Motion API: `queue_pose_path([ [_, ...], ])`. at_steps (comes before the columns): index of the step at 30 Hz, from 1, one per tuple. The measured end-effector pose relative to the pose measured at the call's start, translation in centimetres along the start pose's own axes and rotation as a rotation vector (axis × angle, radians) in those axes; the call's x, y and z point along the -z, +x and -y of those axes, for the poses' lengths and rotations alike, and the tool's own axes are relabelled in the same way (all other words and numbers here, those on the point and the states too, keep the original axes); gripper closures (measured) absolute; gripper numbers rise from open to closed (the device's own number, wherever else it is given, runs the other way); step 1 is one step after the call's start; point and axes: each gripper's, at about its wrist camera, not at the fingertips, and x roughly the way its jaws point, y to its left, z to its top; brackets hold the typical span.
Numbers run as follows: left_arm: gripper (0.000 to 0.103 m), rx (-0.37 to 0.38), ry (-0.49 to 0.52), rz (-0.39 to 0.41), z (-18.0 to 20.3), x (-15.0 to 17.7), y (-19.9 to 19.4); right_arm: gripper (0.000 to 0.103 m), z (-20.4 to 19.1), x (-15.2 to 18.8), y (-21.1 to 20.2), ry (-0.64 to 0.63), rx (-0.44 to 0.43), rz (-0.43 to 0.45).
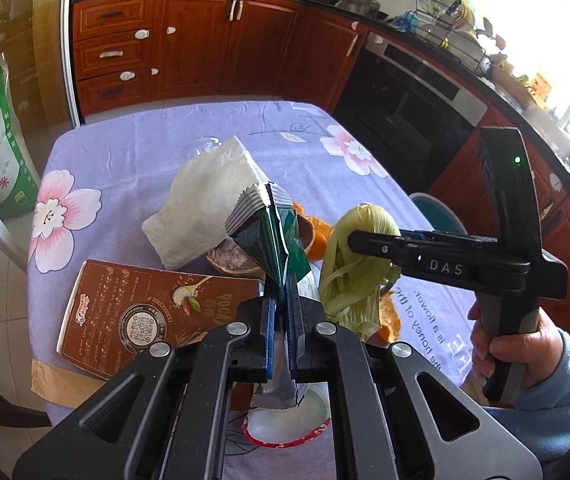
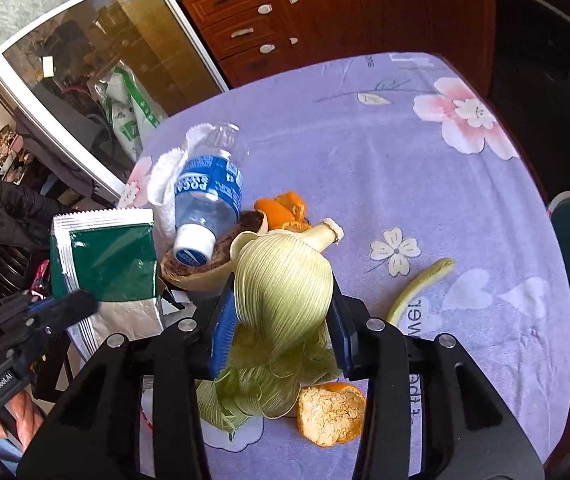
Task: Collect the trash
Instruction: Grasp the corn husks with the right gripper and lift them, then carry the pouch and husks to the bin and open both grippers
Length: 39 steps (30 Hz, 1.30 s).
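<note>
The glossy green-and-silver foil sachet [image 2: 103,264] has crimped edges. At its three o'clock, the pale green corn husk [image 2: 281,280] looks fibrous, finely ribbed and matt. The clear plastic bottle [image 2: 209,196] shines; the orange peel [image 2: 331,414] shows rough, cracked pith on the soft lilac floral cloth [image 2: 365,152].

We see a clear plastic bottle [image 2: 209,200] lying on a brown bowl-shaped shell [image 2: 197,272] mid-table [image 2: 365,152], orange peel [image 2: 285,208] just behind, white tissue [image 2: 165,184] toward the left edge, flat brown cardboard box [image 1: 145,316] at the near-left corner.
</note>
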Motion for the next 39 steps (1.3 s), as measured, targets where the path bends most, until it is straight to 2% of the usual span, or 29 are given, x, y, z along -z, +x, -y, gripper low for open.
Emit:
queue_pose_path([
  [8, 0.098, -0.001, 0.026, 0.059, 2.2, -1.0, -2.4, 0.064, -0.8, -1.7, -5.7, -0.038, 0.016, 0.152],
  [18, 0.098, 0.033, 0.08, 0.123, 5.7, -2.8, -4.2, 0.064, 2.0, -1.9, -12.4, -0.002, 0.089, 0.278],
  [27, 0.098, 0.071, 0.177, 0.088, 10.3, -3.7, -2.3, 0.064, 7.5, -0.1, -16.1, 0.085, 0.159, 0.33],
  [39, 0.098, 0.103, 0.32, 0.011, 18.7, -5.7, 3.6, 0.064, 18.9, 3.0, -22.4, 0.276, 0.299, 0.448],
])
